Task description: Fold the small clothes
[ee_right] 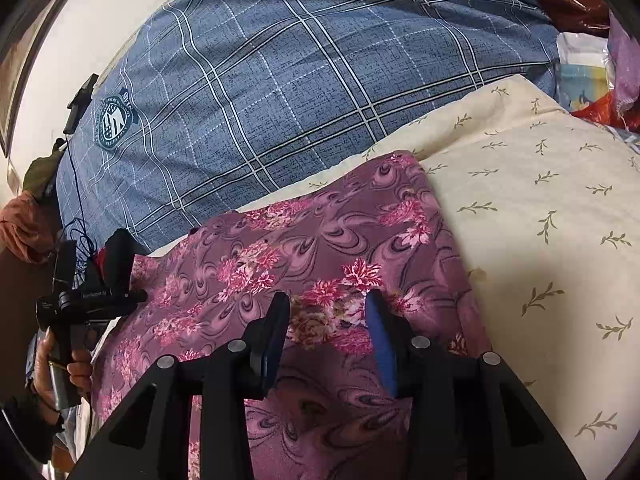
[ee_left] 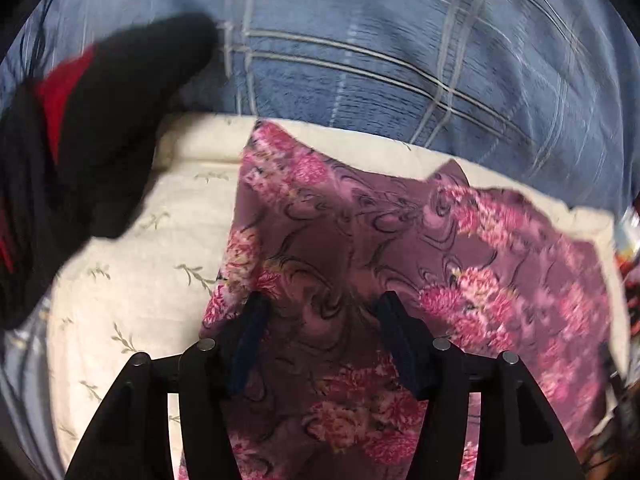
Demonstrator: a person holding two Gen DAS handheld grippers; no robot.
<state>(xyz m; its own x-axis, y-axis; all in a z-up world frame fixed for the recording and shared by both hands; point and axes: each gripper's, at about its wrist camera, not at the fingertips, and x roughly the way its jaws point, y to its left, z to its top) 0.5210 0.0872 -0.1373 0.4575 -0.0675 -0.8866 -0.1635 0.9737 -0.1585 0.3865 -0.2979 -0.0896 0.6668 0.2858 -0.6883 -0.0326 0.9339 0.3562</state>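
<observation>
Hovering apart, left gripper [ee_left: 320, 312] and right gripper [ee_right: 328, 316] jaws both open, nothing pinched. Floral cloth [ee_right: 320, 248] beneath both, flat on cream pillow [ee_right: 540, 220], below blue plaid bedding [ee_right: 280, 80]. Risk, judged: slick thin fabric; one-layer pinch or dragged pad would shift fold. Cloth: mauve, pink blossoms, swirls, edges uneven.

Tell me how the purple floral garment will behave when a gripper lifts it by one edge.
The purple floral garment looks thin and follows the cream pillow beneath, so it would likely hang limp and probably weigh little. Its smooth-looking weave may slip from a shallow pinch.
</observation>
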